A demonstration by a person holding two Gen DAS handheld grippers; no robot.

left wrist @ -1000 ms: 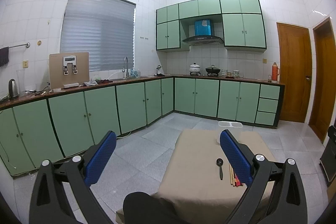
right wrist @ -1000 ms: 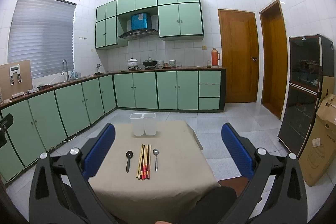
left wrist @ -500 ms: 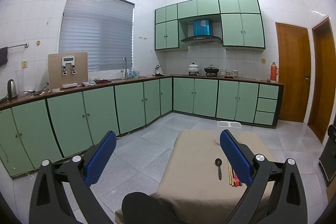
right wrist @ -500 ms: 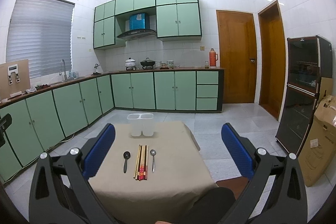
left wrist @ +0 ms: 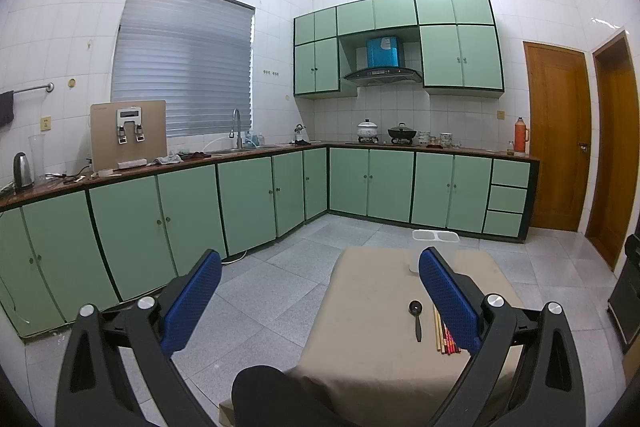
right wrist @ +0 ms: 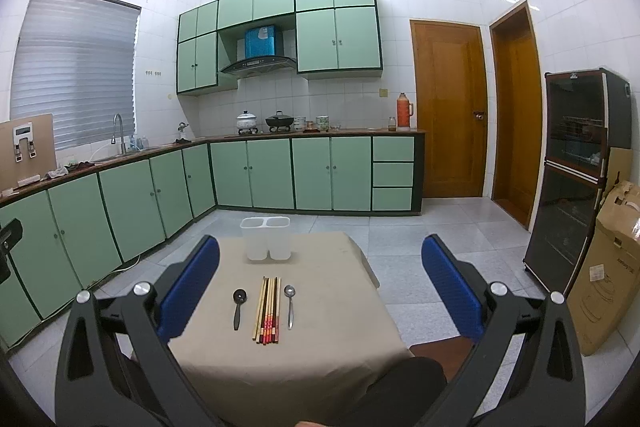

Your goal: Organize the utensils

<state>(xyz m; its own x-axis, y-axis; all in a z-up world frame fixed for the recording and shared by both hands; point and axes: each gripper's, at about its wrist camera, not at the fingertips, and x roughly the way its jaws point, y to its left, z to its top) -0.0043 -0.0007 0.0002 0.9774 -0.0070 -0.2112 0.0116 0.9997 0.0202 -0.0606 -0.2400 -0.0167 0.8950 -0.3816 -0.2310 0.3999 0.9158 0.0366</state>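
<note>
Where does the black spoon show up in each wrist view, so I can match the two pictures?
Left wrist: the black spoon lies lower right on the table, just left of the chopsticks.
Right wrist: the black spoon lies lower centre-left, again left of the chopsticks.
Shared landmark: the white two-compartment holder at the table's far edge.

Bare cloth lies open on the worktop (right wrist: pixel 320 339) around the row of utensils. Behind the chopsticks (right wrist: pixel 268 309), the white holder (right wrist: pixel 266 238) stands upright at the far edge.

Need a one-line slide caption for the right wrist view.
Open right gripper faces a cloth-covered table: black spoon, chopsticks, metal spoon, two-compartment white holder behind.
</note>
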